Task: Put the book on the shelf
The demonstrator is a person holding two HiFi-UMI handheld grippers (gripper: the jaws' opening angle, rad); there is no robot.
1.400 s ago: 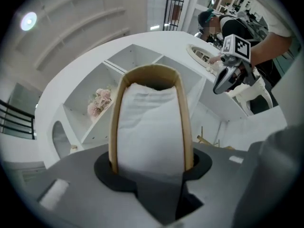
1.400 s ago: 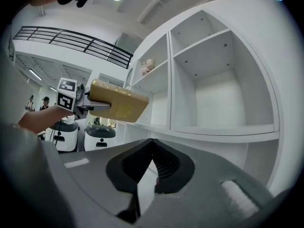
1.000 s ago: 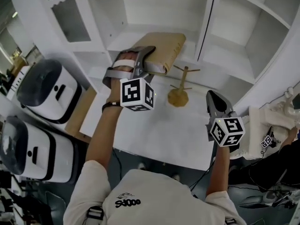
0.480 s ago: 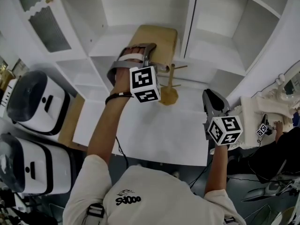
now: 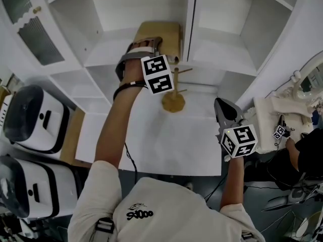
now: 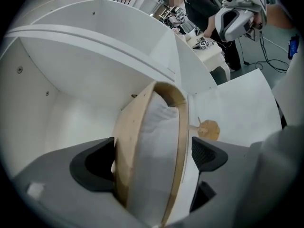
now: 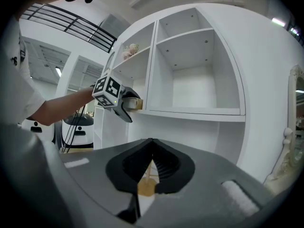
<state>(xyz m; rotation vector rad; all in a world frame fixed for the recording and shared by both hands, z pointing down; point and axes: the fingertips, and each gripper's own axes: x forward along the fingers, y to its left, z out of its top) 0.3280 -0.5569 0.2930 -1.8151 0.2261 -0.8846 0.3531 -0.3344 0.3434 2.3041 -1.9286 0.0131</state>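
The book, tan covers around white pages, stands on edge inside a lower compartment of the white shelf unit. In the head view the book sits just left of the centre divider. My left gripper straddles it, jaws opening; a gap shows beside the right pad, so the pads no longer press. The same left gripper reaches into the shelf, and it shows far off as the left gripper. My right gripper hangs over the table's right side, shut and empty, right gripper.
A small wooden peg stand stands on the white table just in front of the shelf. Two white appliances sit on the floor at left. A white ornate piece and a person's hand are at right.
My left gripper has pushed the book deeper into the shelf compartment and stood it more upright. The right gripper has stayed over the table's right side.
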